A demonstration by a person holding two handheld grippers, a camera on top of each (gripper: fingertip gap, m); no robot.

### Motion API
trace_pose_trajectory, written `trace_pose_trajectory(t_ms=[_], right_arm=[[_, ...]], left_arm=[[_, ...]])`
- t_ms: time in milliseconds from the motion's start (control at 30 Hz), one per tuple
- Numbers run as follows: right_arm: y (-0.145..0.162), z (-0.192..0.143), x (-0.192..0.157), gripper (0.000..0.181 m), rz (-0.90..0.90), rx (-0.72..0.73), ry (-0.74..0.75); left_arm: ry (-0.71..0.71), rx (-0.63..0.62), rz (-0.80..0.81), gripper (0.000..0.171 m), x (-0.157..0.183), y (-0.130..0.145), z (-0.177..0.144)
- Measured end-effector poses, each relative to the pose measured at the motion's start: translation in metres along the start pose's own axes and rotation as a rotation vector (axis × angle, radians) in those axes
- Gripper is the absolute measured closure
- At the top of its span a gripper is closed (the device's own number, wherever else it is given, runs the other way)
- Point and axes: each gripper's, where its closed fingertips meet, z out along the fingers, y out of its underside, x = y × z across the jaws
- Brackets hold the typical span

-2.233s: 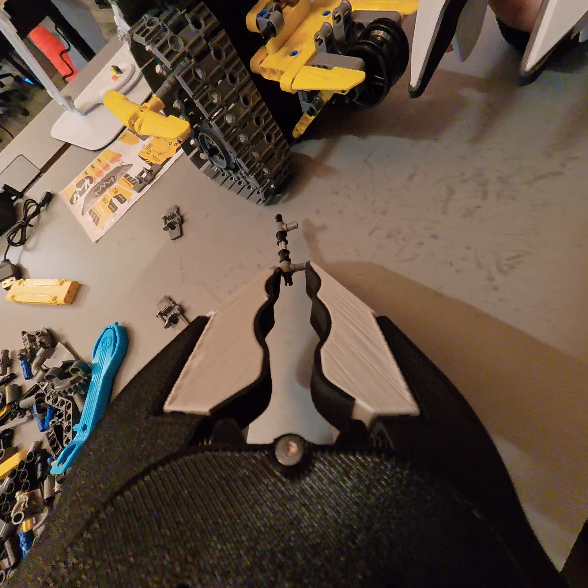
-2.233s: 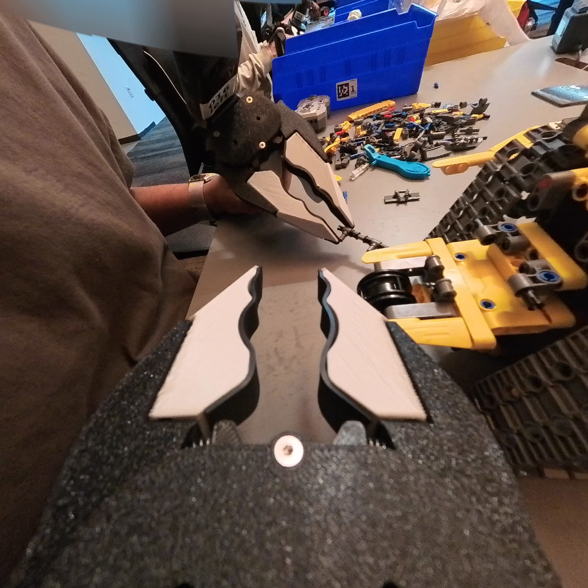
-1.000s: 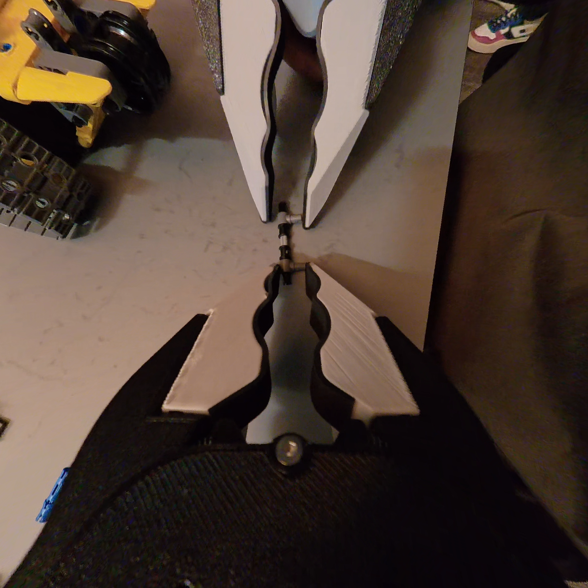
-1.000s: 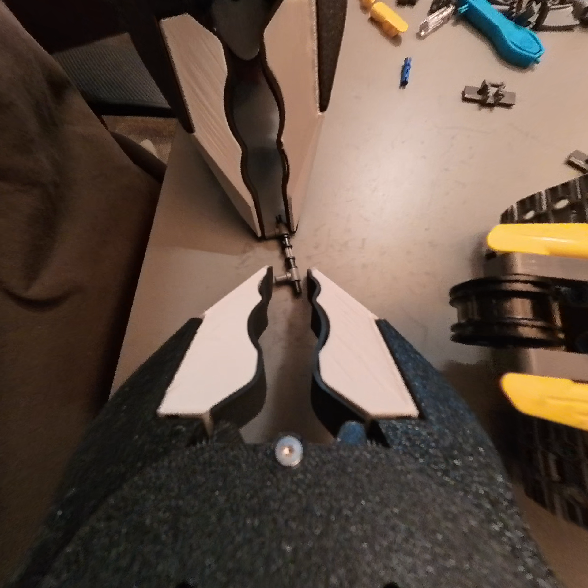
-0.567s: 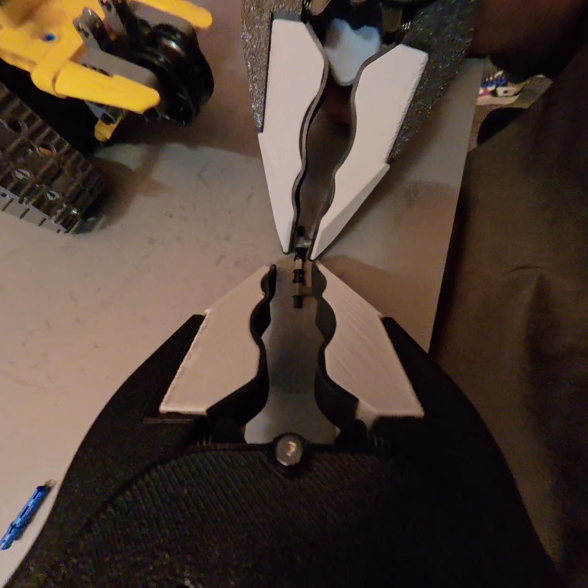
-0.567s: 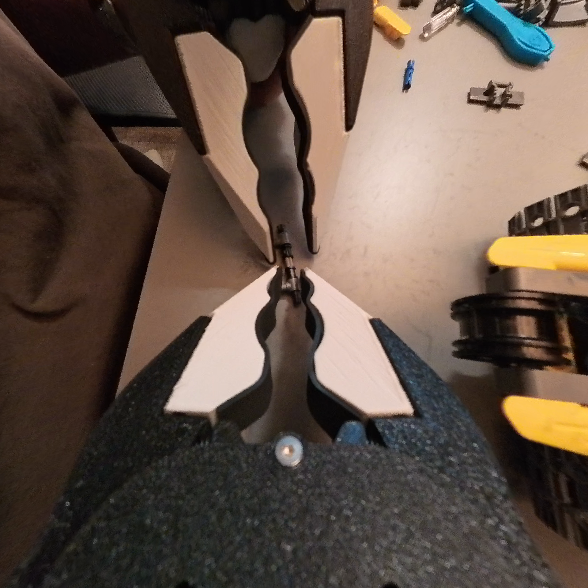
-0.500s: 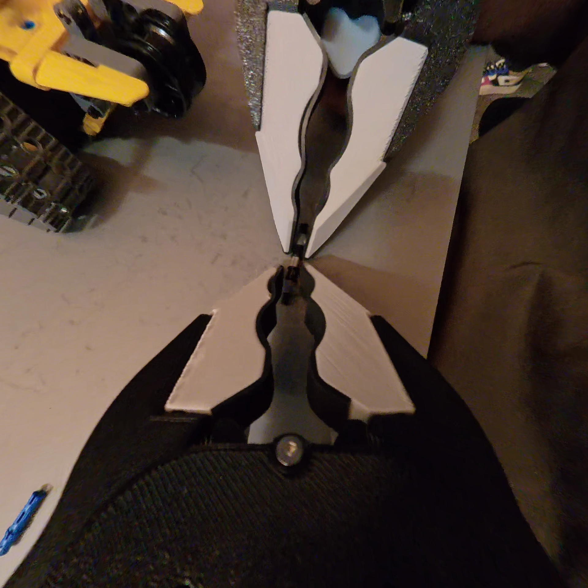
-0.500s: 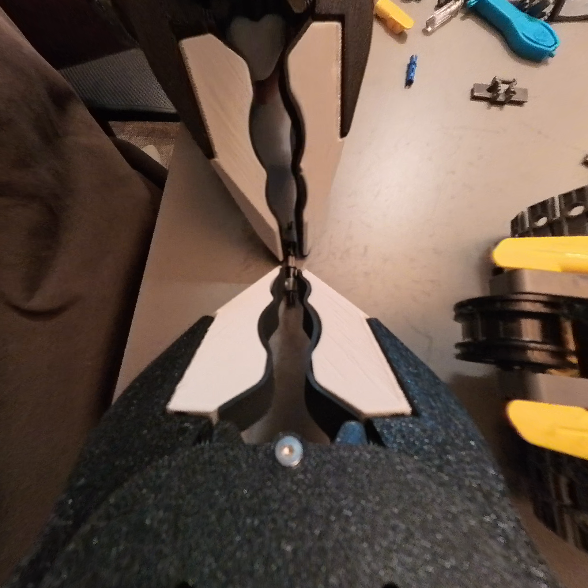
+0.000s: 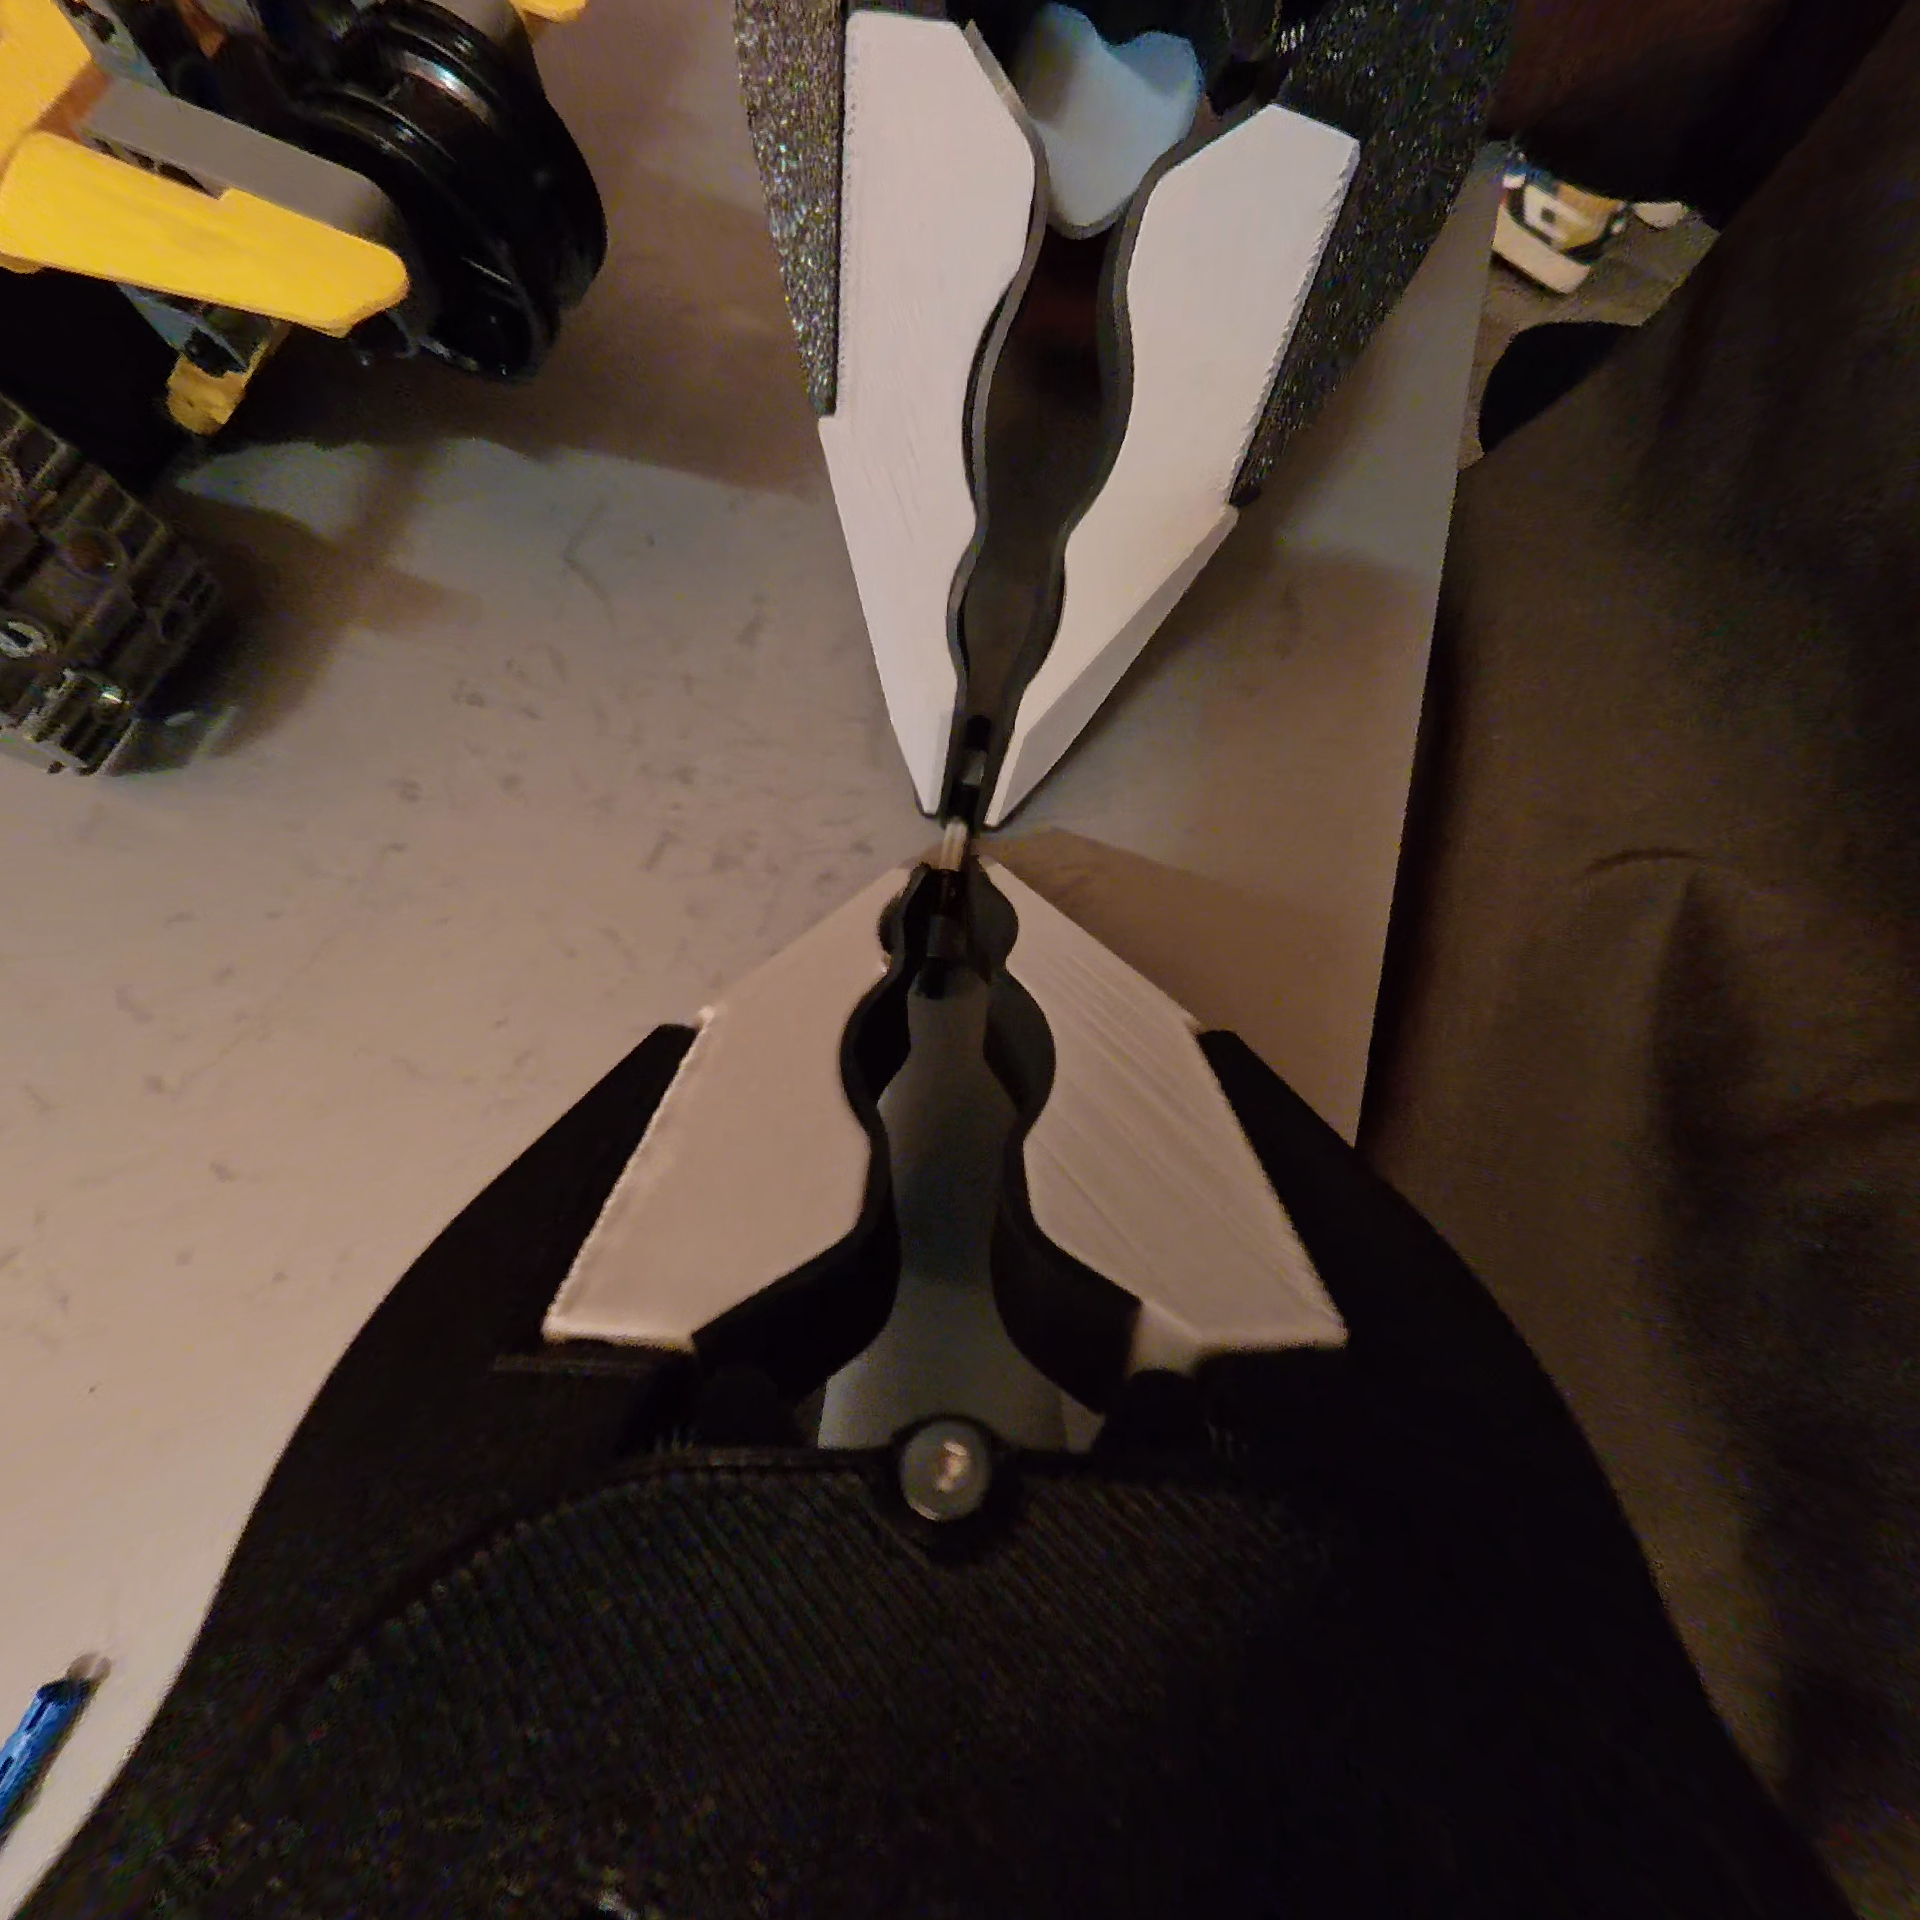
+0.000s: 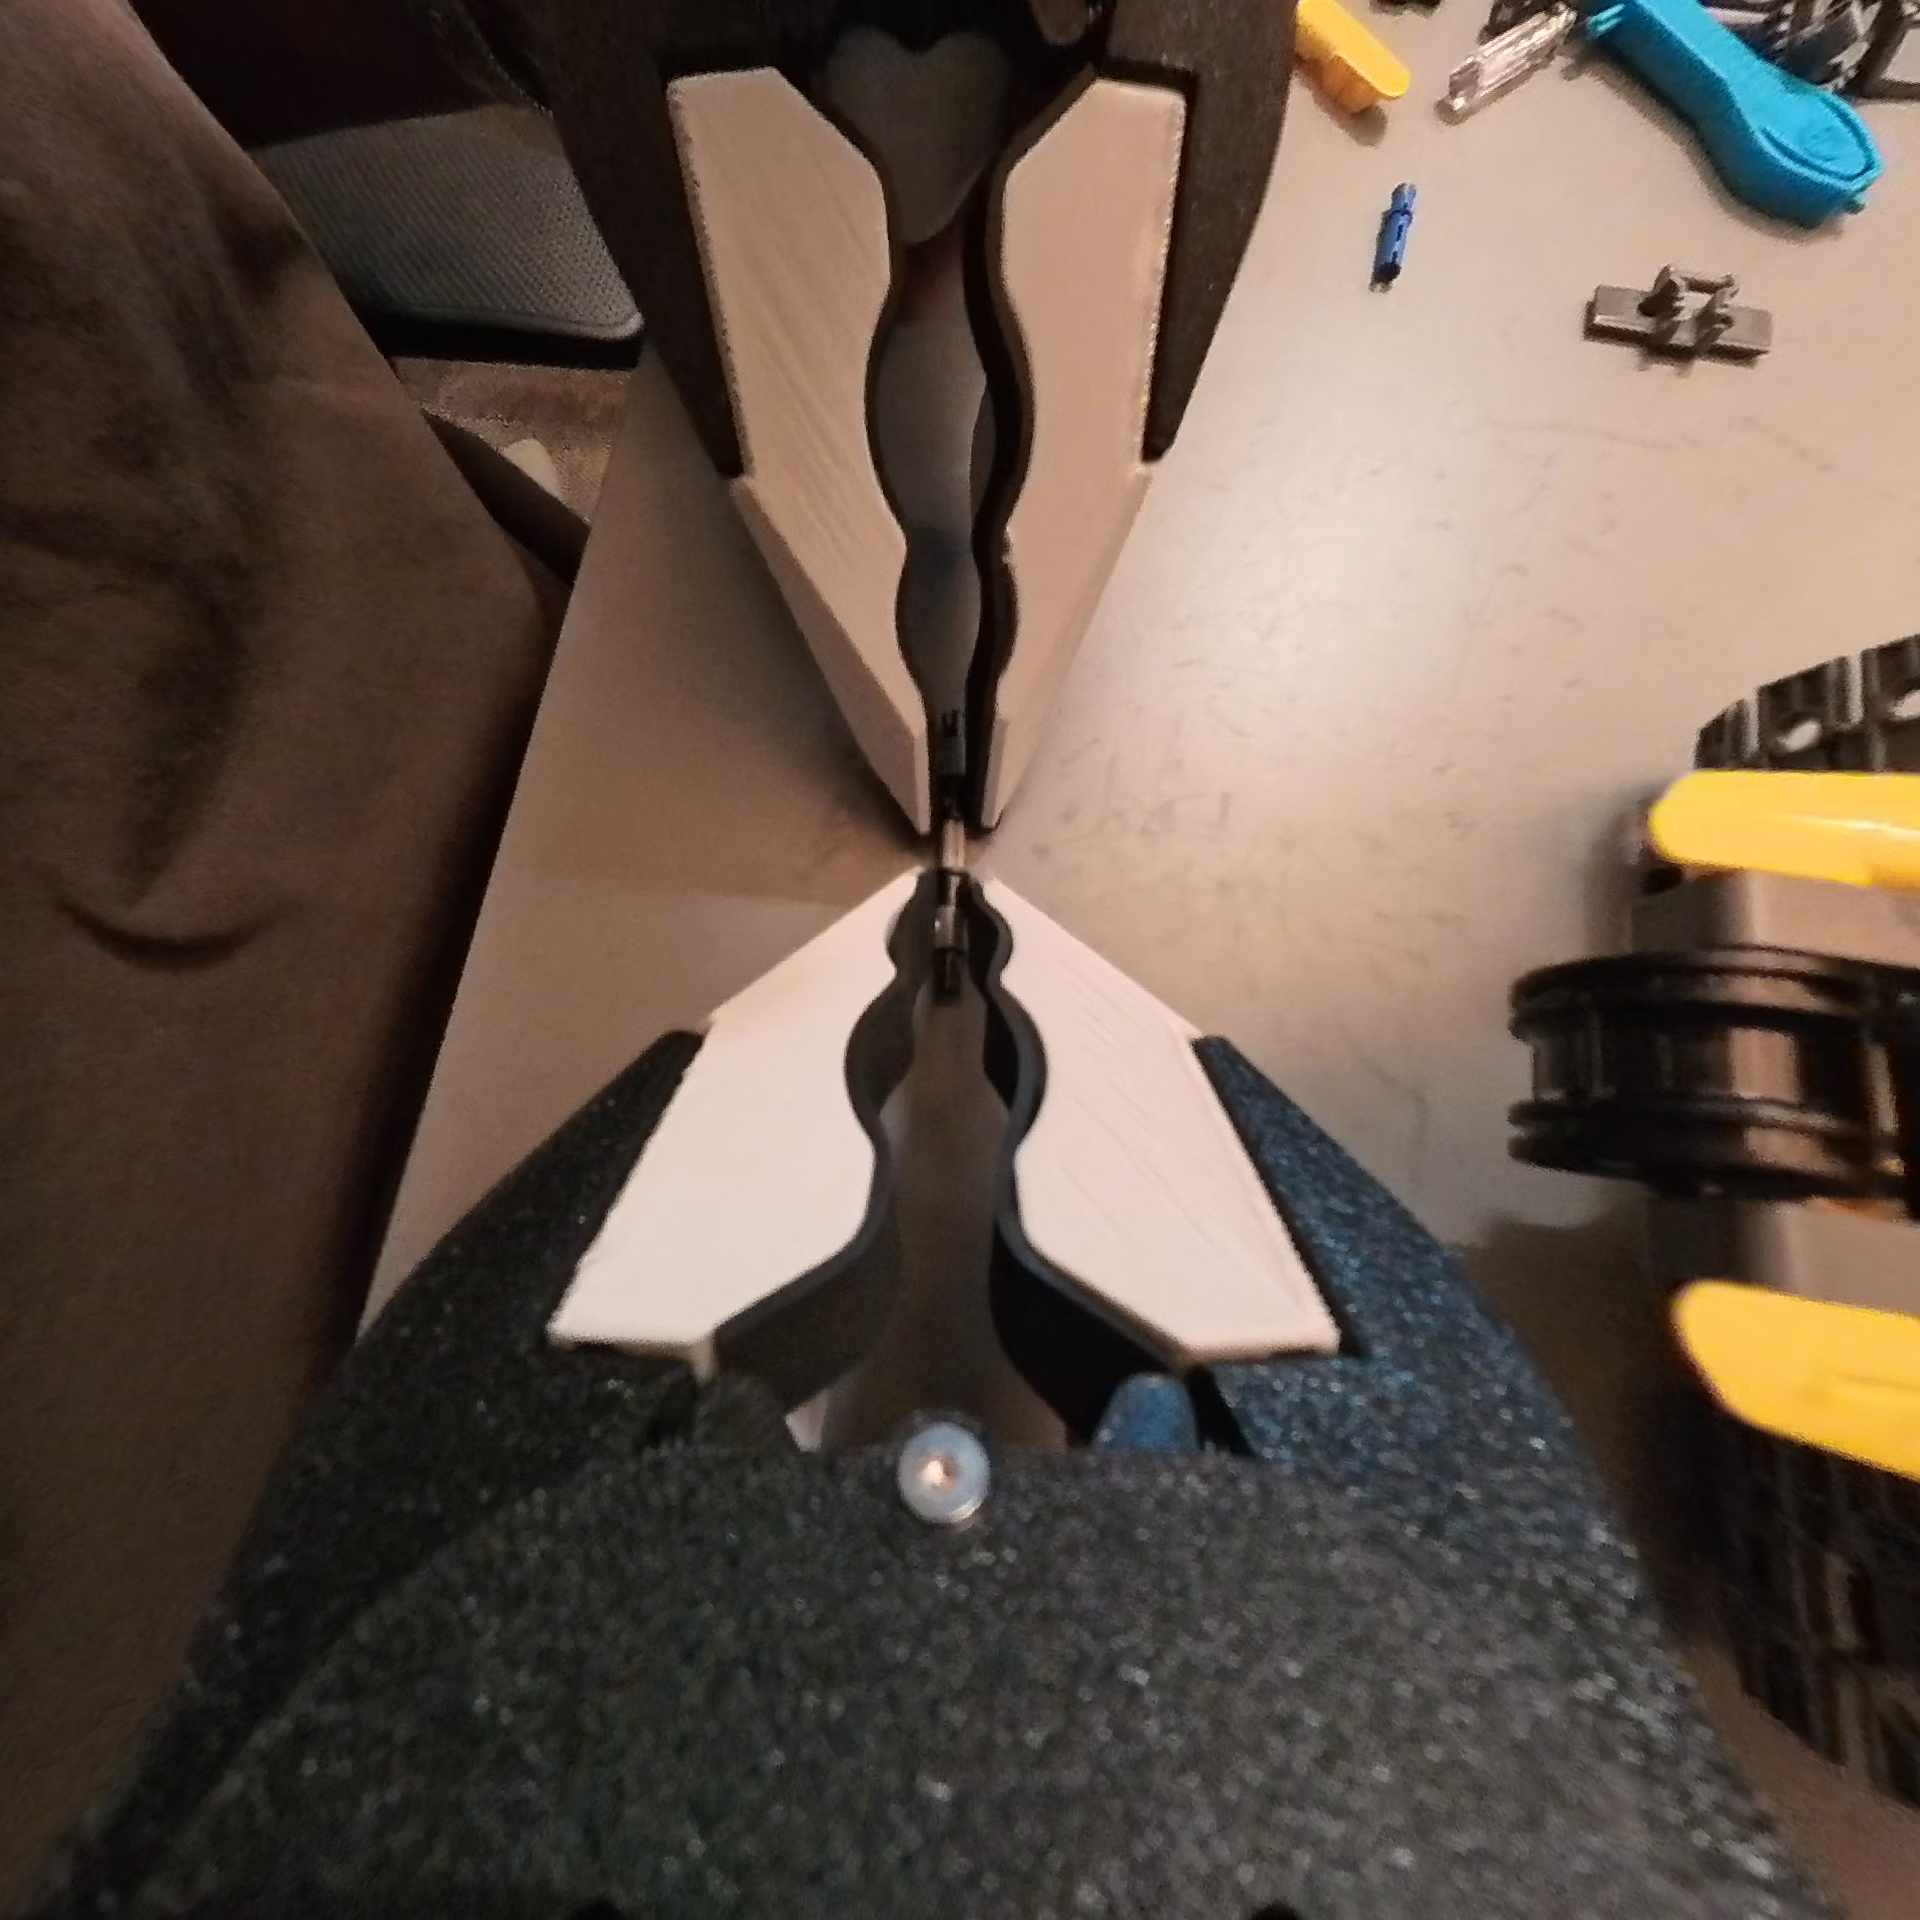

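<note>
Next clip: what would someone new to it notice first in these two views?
The two grippers meet tip to tip at the centre of both views: the left gripper and the right gripper are each shut on an end of one thin black and grey axle piece above the grey table. Next comes the yellow and black tracked model, beside them at the frame edge.

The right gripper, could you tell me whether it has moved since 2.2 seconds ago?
Yes. The right gripper has swung away from the yellow model toward the left gripper, closing on the rod they share.
</note>
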Motion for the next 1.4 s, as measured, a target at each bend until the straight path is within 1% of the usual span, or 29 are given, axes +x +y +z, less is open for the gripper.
trace_pose_trajectory(t_ms=[67, 200, 567, 867, 1067, 1233, 1400], right_arm=[[0.006, -0.007, 0.005, 0.177, 0.016, -0.001, 0.006], [0.018, -0.019, 0.014, 0.177, 0.097, 0.005, -0.007], [0.019, -0.021, 0.02, 0.175, 0.042, -0.002, 0.064], [0.02, -0.021, 0.018, 0.164, 0.017, -0.01, 0.079], [0.016, -0.025, 0.019, 0.162, 0.002, 0.014, 0.096], [0.01, -0.028, 0.018, 0.161, -0.005, 0.043, 0.098], [0.004, -0.032, 0.018, 0.161, -0.012, 0.078, 0.101]], left_arm=[[-0.023, 0.003, -0.007, 0.168, -0.004, 0.001, -0.002], [-0.006, 0.002, -0.014, 0.168, -0.003, 0.003, -0.004], [0.005, 0.003, -0.034, 0.167, -0.004, 0.003, -0.004], [-0.034, 0.003, -0.025, 0.166, -0.007, 0.002, -0.003], [-0.044, 0.008, -0.048, 0.165, -0.011, 0.002, -0.004], [-0.055, 0.032, -0.061, 0.158, -0.012, -0.001, -0.006], [-0.065, 0.122, -0.112, 0.143, -0.012, -0.009, -0.019]])
